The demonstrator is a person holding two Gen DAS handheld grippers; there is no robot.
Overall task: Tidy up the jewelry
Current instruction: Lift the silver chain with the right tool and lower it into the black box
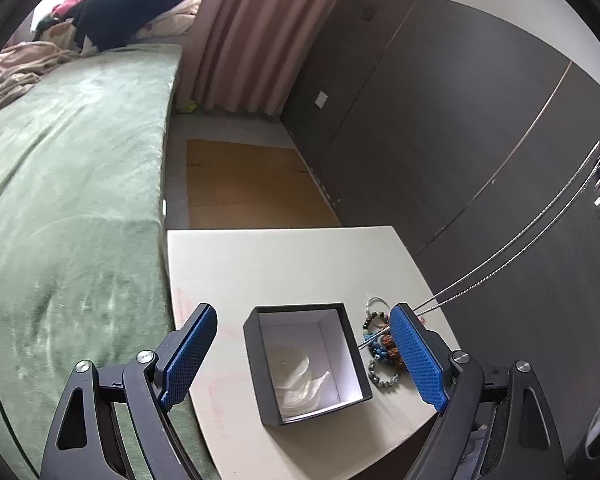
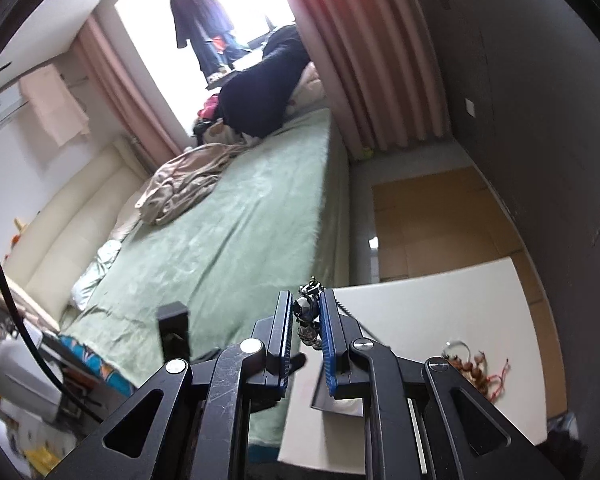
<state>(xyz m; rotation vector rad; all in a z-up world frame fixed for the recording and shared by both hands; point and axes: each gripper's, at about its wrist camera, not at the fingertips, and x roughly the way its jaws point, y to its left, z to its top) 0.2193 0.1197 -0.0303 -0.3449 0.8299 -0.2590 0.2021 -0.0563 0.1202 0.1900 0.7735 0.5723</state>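
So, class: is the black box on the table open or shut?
Open. The black box has no lid on; its white interior shows from above, with only pale wrapping at the bottom. No lid is identifiable.

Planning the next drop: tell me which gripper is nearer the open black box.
Left. The left gripper hangs open just above the black box, fingers either side. The right gripper, shut on a metal pendant, is raised higher.

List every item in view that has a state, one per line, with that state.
left gripper: open, fingers either side of the box, not touching it
right gripper: shut on the silver chain's pendant, raised above the table
silver chain: lifted, stretched taut up from the bracelet pile
box: open, lid off, white wrapping inside
bracelets: heaped on the table beside the box
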